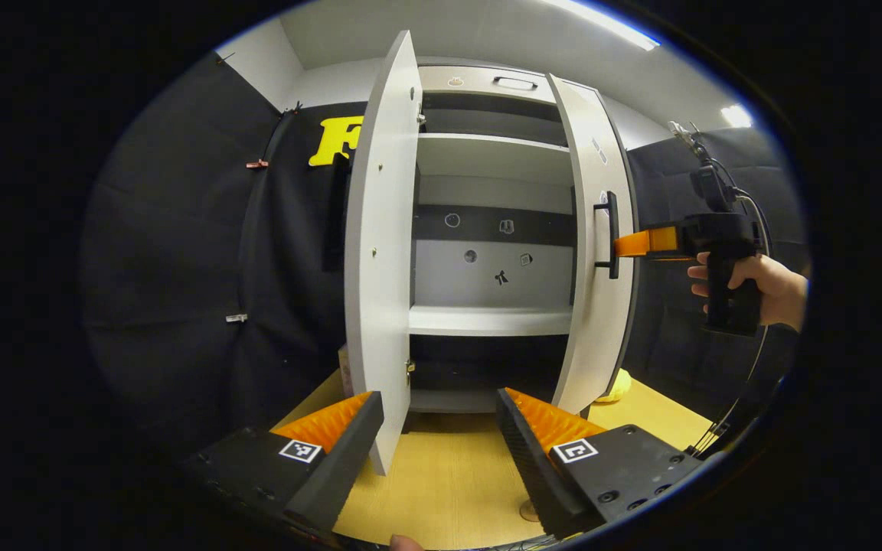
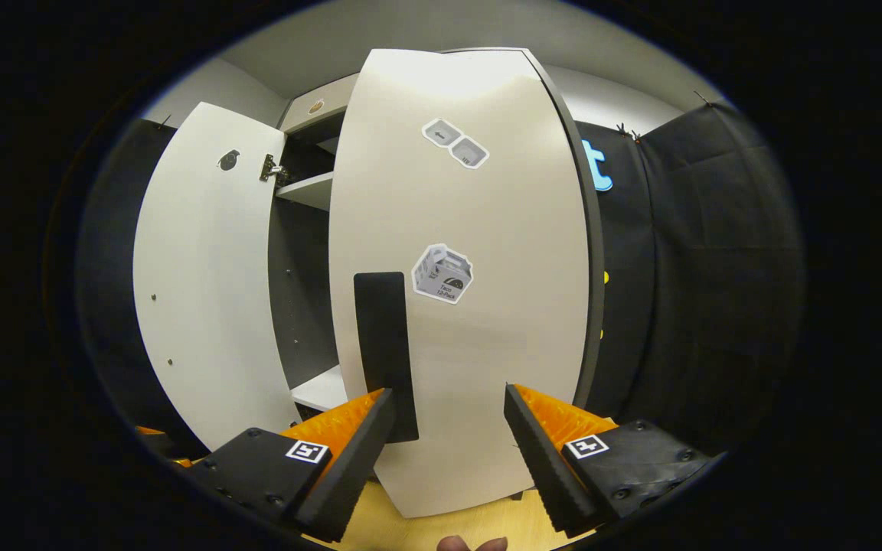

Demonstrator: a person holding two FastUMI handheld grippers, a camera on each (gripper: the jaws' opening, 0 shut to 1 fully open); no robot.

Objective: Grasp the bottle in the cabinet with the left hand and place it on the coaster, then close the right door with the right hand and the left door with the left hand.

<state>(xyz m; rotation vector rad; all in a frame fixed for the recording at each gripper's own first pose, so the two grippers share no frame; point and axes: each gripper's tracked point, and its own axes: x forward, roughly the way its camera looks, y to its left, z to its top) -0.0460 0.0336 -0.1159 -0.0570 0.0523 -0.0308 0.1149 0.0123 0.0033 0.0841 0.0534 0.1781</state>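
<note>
Black right gripper (image 1: pixel 632 243) body trails thin cables.

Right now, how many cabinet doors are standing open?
2. The white left door stands swung wide open toward the camera, and the white right door with the black bar handle is partly open, the right gripper at its handle.

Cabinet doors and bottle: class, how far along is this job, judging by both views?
Looks done: the cabinet shelves hold no bottle, though bottle and coaster can't be confirmed. In hand: the right gripper, open, sits at the right door by its handle. Left: shutting that door, then the left door with the open left gripper.
</note>
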